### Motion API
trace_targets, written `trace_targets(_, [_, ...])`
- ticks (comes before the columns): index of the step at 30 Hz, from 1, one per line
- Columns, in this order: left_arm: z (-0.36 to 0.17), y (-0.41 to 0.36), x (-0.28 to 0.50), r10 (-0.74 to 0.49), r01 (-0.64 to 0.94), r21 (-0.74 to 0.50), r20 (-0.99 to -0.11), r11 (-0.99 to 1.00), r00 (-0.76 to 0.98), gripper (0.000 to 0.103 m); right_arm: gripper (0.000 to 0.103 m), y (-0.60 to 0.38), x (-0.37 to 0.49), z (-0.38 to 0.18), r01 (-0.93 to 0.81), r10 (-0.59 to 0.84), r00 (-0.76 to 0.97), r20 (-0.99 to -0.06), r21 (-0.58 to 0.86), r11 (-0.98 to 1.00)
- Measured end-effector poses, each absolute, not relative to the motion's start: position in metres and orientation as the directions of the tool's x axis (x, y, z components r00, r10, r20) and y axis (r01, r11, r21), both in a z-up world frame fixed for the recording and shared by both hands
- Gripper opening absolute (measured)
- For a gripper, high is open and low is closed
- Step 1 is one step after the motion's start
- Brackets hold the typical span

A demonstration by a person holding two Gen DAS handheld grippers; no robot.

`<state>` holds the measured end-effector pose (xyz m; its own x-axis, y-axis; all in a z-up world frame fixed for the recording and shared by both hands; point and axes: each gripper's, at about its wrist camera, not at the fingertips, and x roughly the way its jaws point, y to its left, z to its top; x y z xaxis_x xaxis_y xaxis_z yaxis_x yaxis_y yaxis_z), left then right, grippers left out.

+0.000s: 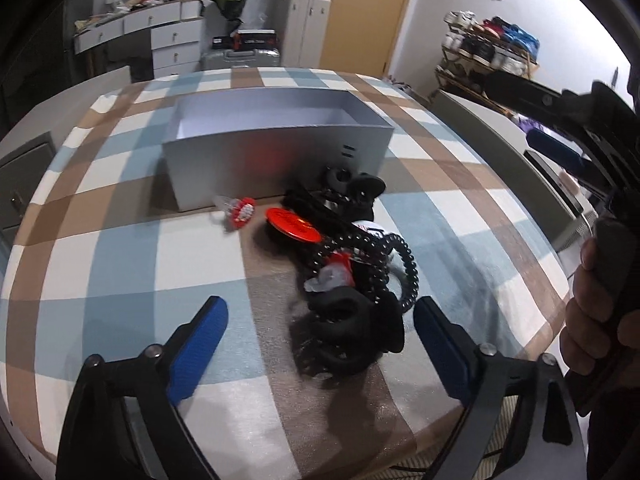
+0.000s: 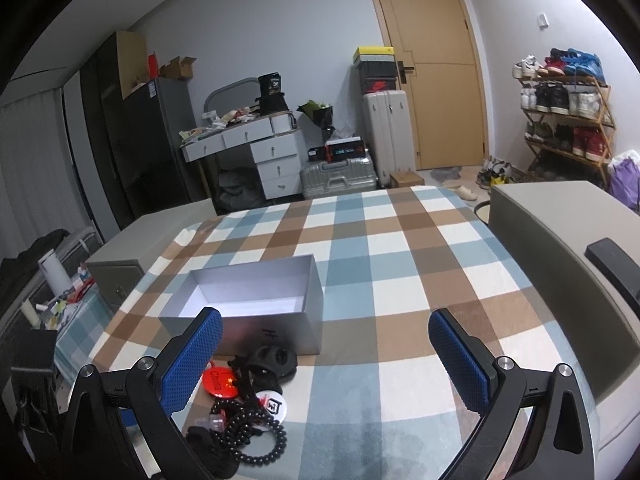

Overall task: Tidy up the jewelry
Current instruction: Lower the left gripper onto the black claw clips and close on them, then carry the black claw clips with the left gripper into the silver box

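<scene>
A heap of jewelry lies on the checked tablecloth in front of an open silver box (image 1: 260, 164) (image 2: 272, 336). It holds a red round badge (image 1: 294, 226) (image 2: 220, 384), a black bead bracelet (image 1: 404, 256) (image 2: 256, 436), a white badge (image 2: 272, 402) and black scrunchies (image 1: 352, 188) (image 2: 272, 360). A red-and-white bead bracelet (image 1: 240, 212) lies apart by the box wall. My left gripper (image 1: 320, 312) is open, its blue pads either side of the nearest black scrunchie (image 1: 344, 332) without touching it. My right gripper (image 2: 326, 314) hovers open and empty to the right of the heap.
The box interior looks white and bare. A person's hand (image 1: 600, 300) holds the right gripper's handle at the table's right edge. Grey cabinets (image 2: 560, 248) flank the table. Drawers, suitcases, a door and a shoe rack (image 2: 568, 112) stand behind.
</scene>
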<state>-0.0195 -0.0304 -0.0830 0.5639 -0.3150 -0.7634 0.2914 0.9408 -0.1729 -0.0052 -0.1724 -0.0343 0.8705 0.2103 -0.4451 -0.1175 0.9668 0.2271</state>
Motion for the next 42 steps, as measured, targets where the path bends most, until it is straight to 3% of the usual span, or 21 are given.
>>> trace_targets(1, [-0.085,-0.031,-0.018,-0.318,0.298,-0.173,-0.766,0.939,0.559,0.080,0.103,-0.172,-0.005,-0.035,-0.118,0.211,0.869,-0.447,0.227,0.967])
trace_targets(3, [-0.090,-0.031,-0.015,-0.339,0.317,-0.188,-0.775,0.930,0.534,0.059,0.103,-0.172,-0.004,-0.037,-0.119,0.211,0.866,-0.453,0.224,0.967])
trace_targets(6, [-0.093,-0.031,-0.014,-0.394,0.342,-0.245,-0.779,0.907,0.488,0.040,0.103,-0.171,-0.002,-0.041,-0.123,0.219,0.855,-0.470,0.225,0.966])
trace_targets(19, [-0.075,-0.011,-0.023,-0.387,0.357,-0.210,-0.738,0.910,0.552,0.040,0.103,-0.156,0.034,-0.075,-0.227,0.398,0.696,-0.597,0.344,0.911])
trace_targets(28, [-0.061,0.010,-0.014,-0.368,0.322,-0.206,-0.702,0.924,0.610,0.040,0.094,-0.135,0.057,-0.093,-0.247,0.463,0.612,-0.641,0.401,0.882])
trace_targets(31, [-0.059,0.017,-0.008,-0.358,0.305,-0.205,-0.696,0.930,0.623,0.040,0.083,-0.131,0.062,-0.099,-0.247,0.480,0.578,-0.660,0.419,0.874])
trace_targets(37, [-0.057,0.027,0.001,-0.352,0.284,-0.216,-0.689,0.934,0.634,0.040,0.078,-0.127,0.071,-0.109,-0.240,0.485,0.544,-0.684,0.427,0.872])
trace_targets(39, [-0.056,0.029,0.002,-0.352,0.279,-0.220,-0.687,0.935,0.635,0.040,0.070,-0.126,0.072,-0.111,-0.235,0.488,0.536,-0.689,0.433,0.870])
trace_targets(42, [-0.053,0.030,0.005,-0.346,0.275,-0.216,-0.685,0.937,0.641,0.040,0.048,-0.125,0.074,-0.113,-0.230,0.485,0.529,-0.696,0.433,0.872])
